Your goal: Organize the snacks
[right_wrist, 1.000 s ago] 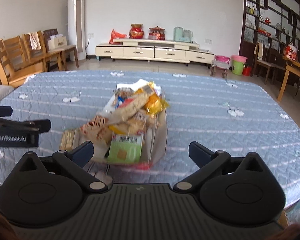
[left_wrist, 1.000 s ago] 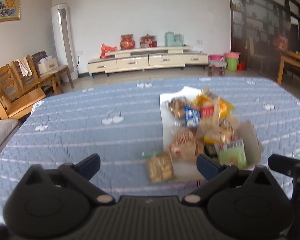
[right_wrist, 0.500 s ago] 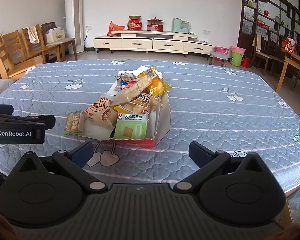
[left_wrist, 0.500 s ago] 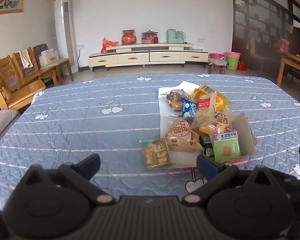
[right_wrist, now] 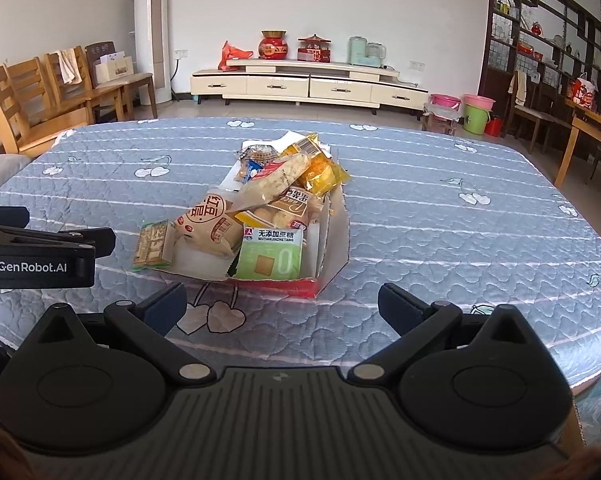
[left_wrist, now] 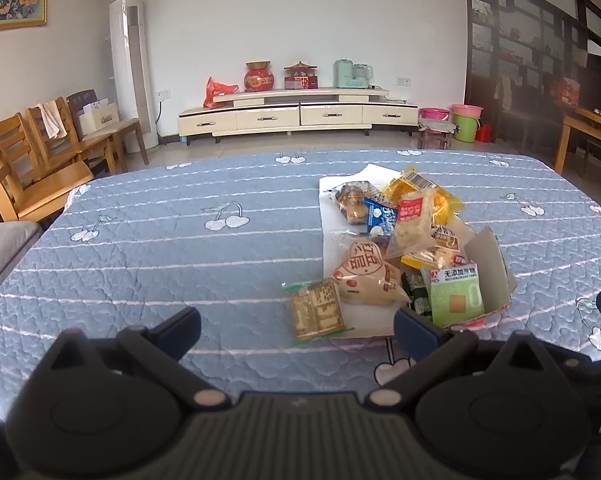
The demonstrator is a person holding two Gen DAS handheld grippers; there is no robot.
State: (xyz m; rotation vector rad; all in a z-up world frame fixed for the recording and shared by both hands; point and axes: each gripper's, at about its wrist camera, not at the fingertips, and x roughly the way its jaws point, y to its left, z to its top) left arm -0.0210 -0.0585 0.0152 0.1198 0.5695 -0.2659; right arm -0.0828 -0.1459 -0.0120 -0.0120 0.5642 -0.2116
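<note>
Both grippers, left (left_wrist: 296,322) and right (right_wrist: 282,302), are hovering with jaws released and empty over the counter (right_wrist: 440,216), facing a box (right_wrist: 334,236) heaped with snacks. The loose packet (left_wrist: 317,309) lying at its near left looks easiest: pinching its flat edges squarely.

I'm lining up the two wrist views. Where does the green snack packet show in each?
Left wrist: the green packet sits right of centre, at the near end of the snack pile, just beyond the left gripper's right finger.
Right wrist: the green packet is near centre, at the box's near edge, ahead of the open right gripper.
Shared landmark: the red vase on the far cabinet.
</note>
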